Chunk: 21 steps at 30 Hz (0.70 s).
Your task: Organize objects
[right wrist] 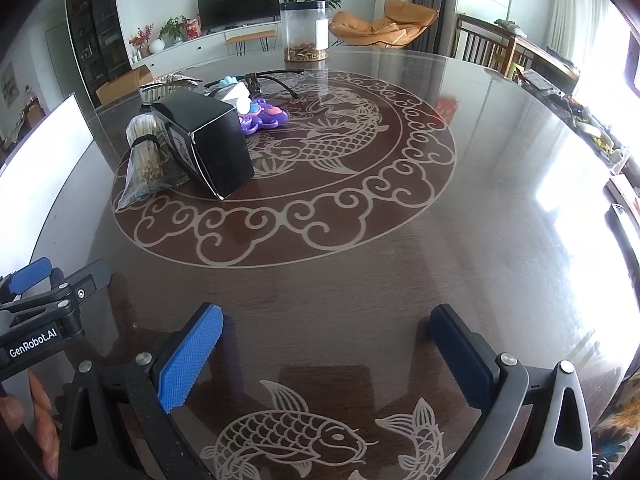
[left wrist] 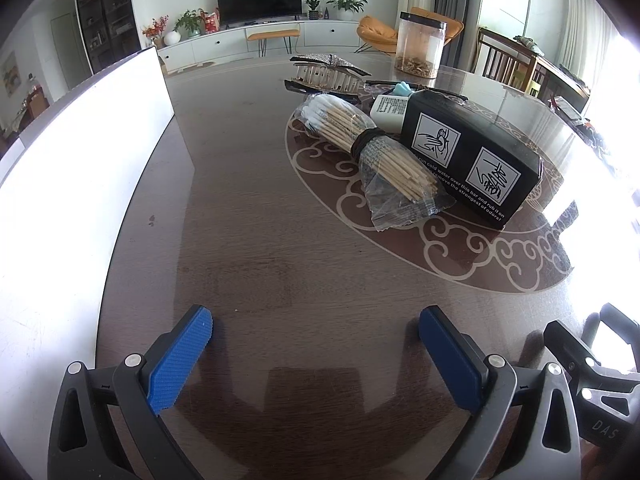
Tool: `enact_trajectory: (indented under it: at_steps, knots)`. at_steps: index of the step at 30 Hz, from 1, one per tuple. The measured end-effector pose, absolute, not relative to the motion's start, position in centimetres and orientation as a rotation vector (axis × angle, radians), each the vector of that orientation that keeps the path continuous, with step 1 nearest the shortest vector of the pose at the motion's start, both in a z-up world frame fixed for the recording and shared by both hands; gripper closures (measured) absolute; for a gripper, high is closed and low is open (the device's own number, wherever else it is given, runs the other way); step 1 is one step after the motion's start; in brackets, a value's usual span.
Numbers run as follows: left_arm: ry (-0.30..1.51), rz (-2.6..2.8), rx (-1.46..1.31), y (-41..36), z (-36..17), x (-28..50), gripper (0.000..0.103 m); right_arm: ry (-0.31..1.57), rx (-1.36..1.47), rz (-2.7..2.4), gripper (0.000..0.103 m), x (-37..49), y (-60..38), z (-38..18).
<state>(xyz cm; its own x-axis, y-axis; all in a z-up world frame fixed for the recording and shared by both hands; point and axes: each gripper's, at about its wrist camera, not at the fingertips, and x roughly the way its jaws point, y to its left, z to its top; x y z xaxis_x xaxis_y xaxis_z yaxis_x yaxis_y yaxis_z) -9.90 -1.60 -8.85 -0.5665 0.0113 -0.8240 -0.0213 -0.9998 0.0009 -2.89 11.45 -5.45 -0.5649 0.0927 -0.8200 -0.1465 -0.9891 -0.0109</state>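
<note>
- Left wrist view: a white bin (left wrist: 92, 148) runs along the left edge of the dark desk (left wrist: 248, 216), its wall standing upright beside a wide bare strip of desk ahead of the left gripper (left wrist: 316, 328).
- The left gripper's blue fingers (left wrist: 180, 364) are spread wide and released, holding nothing, low over the desk.
- Right of that strip, a bag of bamboo skewers (left wrist: 372, 152), bound by a dark band, lies touching a black box (left wrist: 468, 156) with white pictograms.
- Behind them sit a hair comb (left wrist: 328, 76), a small white bottle (left wrist: 388, 110) and a clear jar (left wrist: 420, 46) near the far edge.
- Right wrist view: the same cluster sits left of centre on the koi medallion, with a purple toy (right wrist: 266, 116) and eyeglasses (right wrist: 276, 78) behind the box.
- The right gripper (right wrist: 326, 330) is also released, fingers (right wrist: 190, 360) wide apart and empty, above bare desk; open surface stretches right to the curved rim.
</note>
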Motion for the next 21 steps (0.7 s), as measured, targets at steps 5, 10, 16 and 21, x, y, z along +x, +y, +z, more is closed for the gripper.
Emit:
enact_trajectory:
  at_steps: [5,10,16,21]
  knots:
    - [0.016,2.764,-1.454,-1.57,-8.90,-9.92,0.000,0.088,-1.391,2.665,0.000,-2.88,11.49,-5.43]
    - [0.016,2.765,-1.454,-1.55,-8.92,-9.95,0.000,0.088,-1.392,2.665,0.000,-2.92,11.53,-5.43]
    - [0.016,2.765,-1.453,-1.51,-8.95,-9.99,0.000,0.088,-1.392,2.665,0.000,-2.86,11.53,-5.41]
    - [0.016,2.765,-1.453,-1.51,-8.93,-10.08,0.000,0.087,-1.392,2.665,0.000,-2.90,11.56,-5.42]
